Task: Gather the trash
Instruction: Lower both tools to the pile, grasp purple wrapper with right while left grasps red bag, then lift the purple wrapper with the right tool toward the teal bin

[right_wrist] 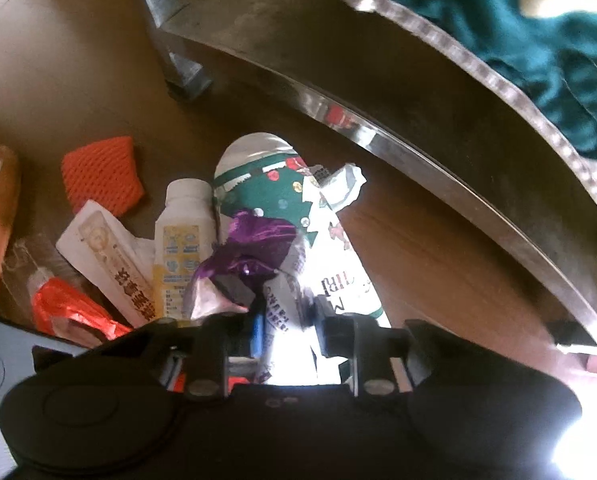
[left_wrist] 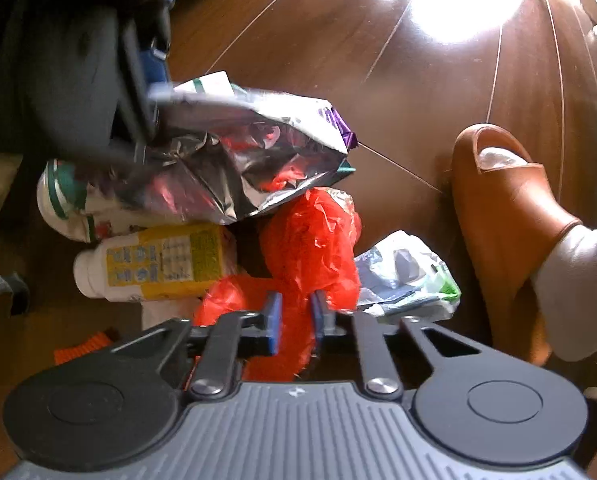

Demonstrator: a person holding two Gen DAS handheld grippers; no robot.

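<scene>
The trash is heaped on the wooden floor (left_wrist: pixel 438 92), beside a foot in a brown slipper (left_wrist: pixel 506 216) and near a metal frame (right_wrist: pixel 378 136). The left gripper (left_wrist: pixel 295 312) is pointed down with its blue fingers (left_wrist: pixel 273 320) pinched on the red plastic bag (left_wrist: pixel 314 240), which lies next to a white-and-yellow bottle (left_wrist: pixel 158 262). The right gripper (right_wrist: pixel 288 326) is closed on the silver-lined snack wrapper (left_wrist: pixel 238 160), whose purple end (right_wrist: pixel 254 244) is crumpled against a green-and-white paper cup (right_wrist: pixel 274 184).
</scene>
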